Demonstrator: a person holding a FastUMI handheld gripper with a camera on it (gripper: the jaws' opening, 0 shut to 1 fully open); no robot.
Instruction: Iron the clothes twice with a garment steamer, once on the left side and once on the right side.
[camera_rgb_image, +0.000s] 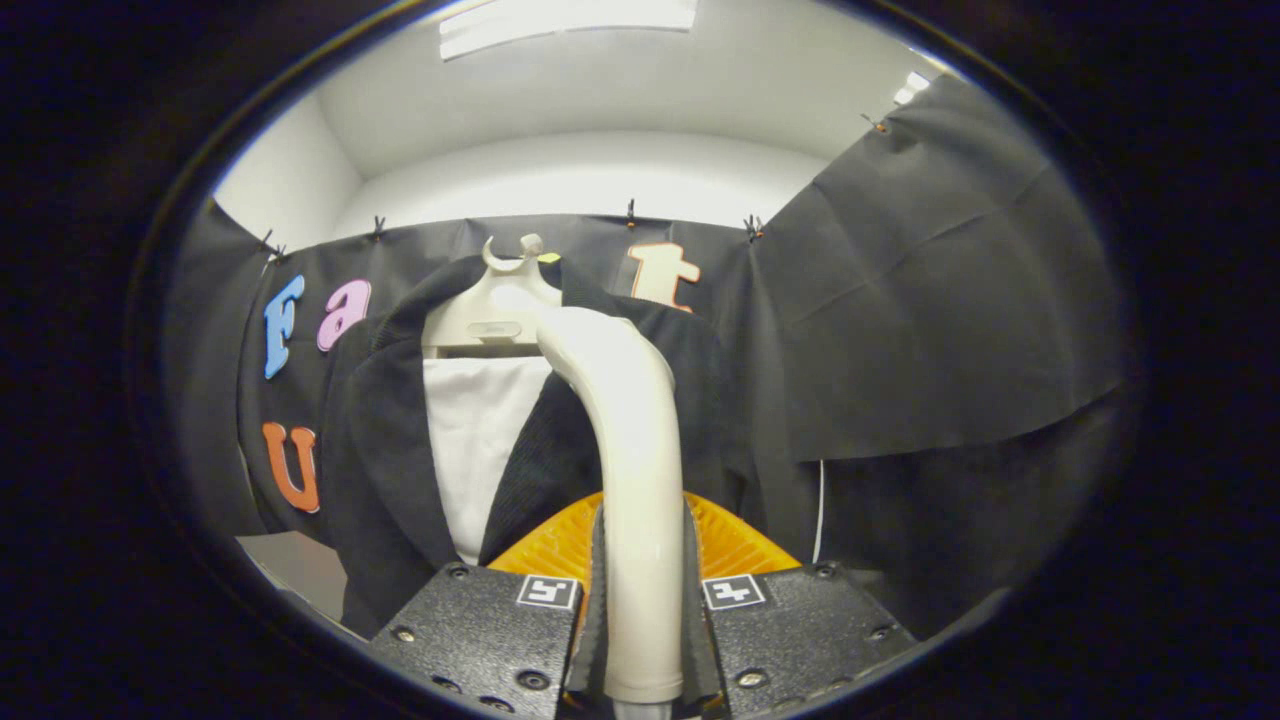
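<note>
The gripper (643, 600) points forward, jaws clamped (both pads pressing) on the steamer handle (640, 470).

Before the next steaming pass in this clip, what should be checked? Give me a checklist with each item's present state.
1. Grip: the gripper has both jaws pressed on the steamer handle: ok.
2. Handle seated straight between the jaws, rising upright: ok.
3. Steamer head up near the hanger, at the collar of the black jacket: ok as a start for a downward pass.
4. Head touching the fabric: cannot tell.
5. Jacket hung on the hanger, white shirt showing in its opening: ok.
6. Steam coming out: cannot tell.
</note>
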